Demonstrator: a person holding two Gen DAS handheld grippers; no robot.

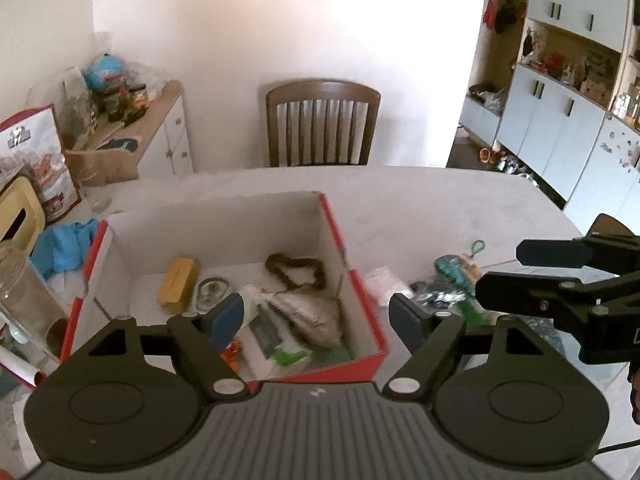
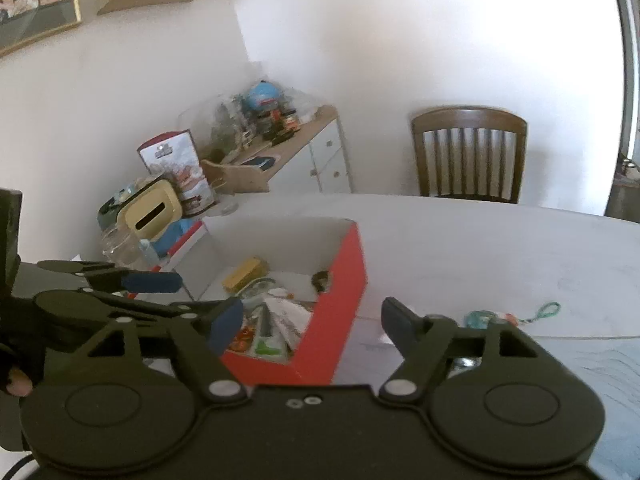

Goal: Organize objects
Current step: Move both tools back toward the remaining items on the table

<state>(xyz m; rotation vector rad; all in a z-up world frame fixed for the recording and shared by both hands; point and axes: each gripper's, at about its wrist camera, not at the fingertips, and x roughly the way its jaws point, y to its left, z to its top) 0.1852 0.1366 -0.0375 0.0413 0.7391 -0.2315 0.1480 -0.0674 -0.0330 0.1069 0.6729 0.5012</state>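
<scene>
A red box with a white inside (image 1: 336,224) (image 2: 344,280) stands on the white table. It holds a yellow block (image 1: 178,280), a brown bead loop (image 1: 296,270), a grey pouch (image 1: 312,316) and small packets. My left gripper (image 1: 318,316) is open and empty above the box's near right corner. My right gripper (image 2: 312,320) is open and empty, just right of the box; it also shows in the left wrist view (image 1: 536,272). A teal keychain (image 1: 456,266) (image 2: 484,318) and small loose items (image 1: 430,294) lie on the table right of the box.
A glass jar (image 1: 24,292), blue cloth (image 1: 64,246), a yellow lidded bin (image 2: 150,210) and a printed bag (image 1: 44,160) crowd the table's left side. A wooden chair (image 1: 322,122) stands beyond the far edge. A cluttered sideboard (image 1: 160,120) is at the back left.
</scene>
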